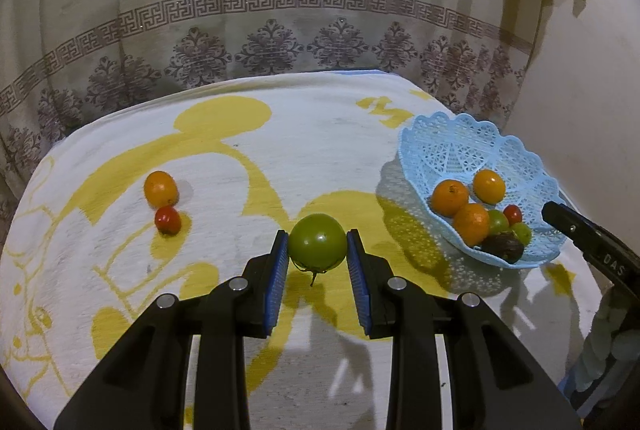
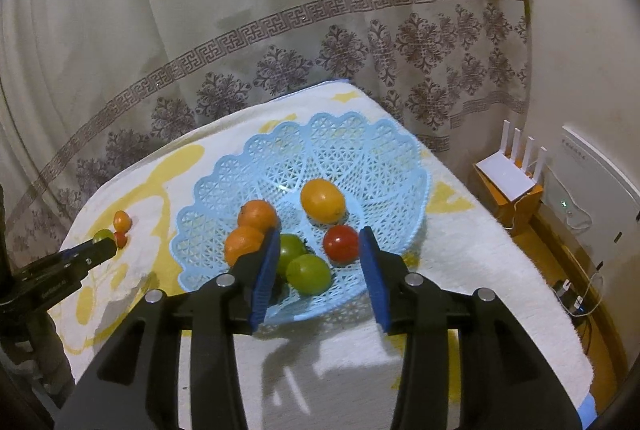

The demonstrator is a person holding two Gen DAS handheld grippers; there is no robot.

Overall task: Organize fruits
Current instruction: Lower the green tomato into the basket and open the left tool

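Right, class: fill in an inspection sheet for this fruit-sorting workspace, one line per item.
Surface: towel, white with yellow print.
Job's things: blue basket holding fruit; green tomato; orange and red tomato loose on the towel.
Clutter: nothing seen.
Grippers: left gripper shut on the green tomato; right gripper open above the basket.
Cables: wires on the floor.
Surroundings: curtain; router.

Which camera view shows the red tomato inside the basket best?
The right wrist view: the red tomato lies unobstructed in the blue basket. The left wrist view shows it small, partly behind other fruit.
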